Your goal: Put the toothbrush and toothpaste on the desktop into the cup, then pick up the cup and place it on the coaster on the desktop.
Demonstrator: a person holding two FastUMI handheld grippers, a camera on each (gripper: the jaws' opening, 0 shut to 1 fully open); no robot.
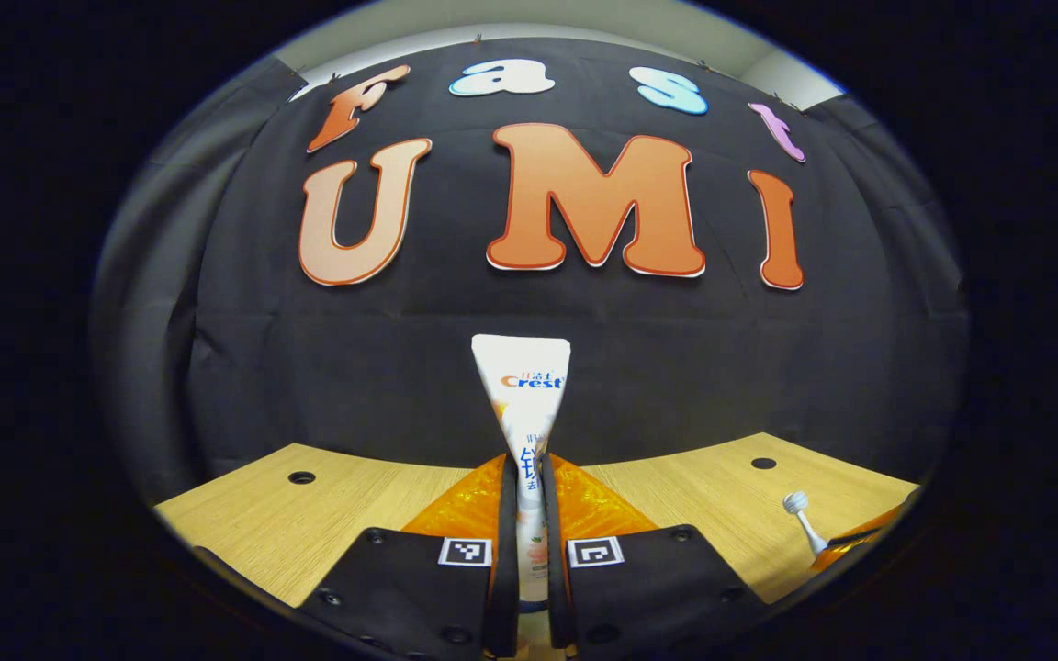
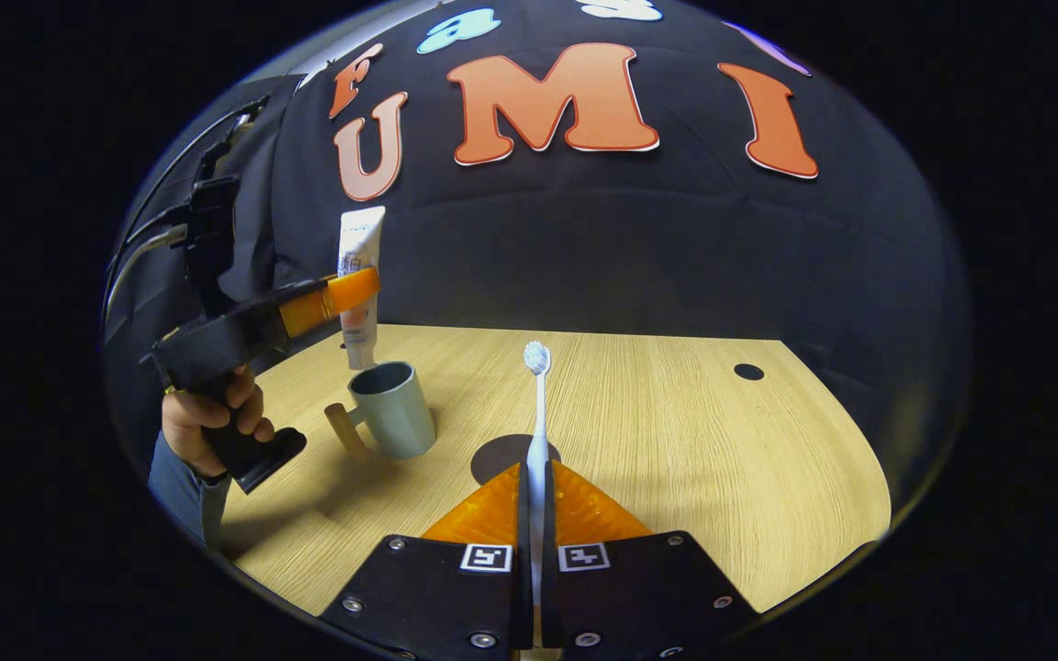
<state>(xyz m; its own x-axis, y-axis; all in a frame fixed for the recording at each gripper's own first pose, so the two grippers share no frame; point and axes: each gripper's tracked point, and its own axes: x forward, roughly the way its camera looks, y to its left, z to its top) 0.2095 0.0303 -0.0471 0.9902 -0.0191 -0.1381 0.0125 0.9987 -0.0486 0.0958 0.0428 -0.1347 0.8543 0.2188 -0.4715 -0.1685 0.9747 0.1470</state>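
Toothpaste: a white, flattened plastic tube point(image 1: 523, 413) with printed lettering, wide crimped end uppermost, standing upright at lower centre of the left gripper view.
Left gripper point(image 1: 529, 514): both fingers closed against the tube's lower body, one on each flat side; the tube rises well above the fingertips.
Same pair in the right gripper view: at upper left, the left gripper point(image 2: 345, 294), held by a hand point(image 2: 208, 413), carries the tube point(image 2: 359, 275) vertically, its cap end just above the cup's open mouth.
Cup: a grey-green, smooth cylindrical mug point(image 2: 393, 408) with a tan wooden peg handle, standing on the tabletop at left of centre.
Toothbrush: a slim white plastic brush point(image 2: 538, 431), bristled head on top, upright at centre frame.
Right gripper point(image 2: 536, 514): fingers closed on the brush's lower handle.
Coaster: a dark round disc point(image 2: 492, 459), flat on the table behind the fingertips, just right of the cup.
Table: pale wood-grain desktop point(image 2: 722, 459) with round dark holes.
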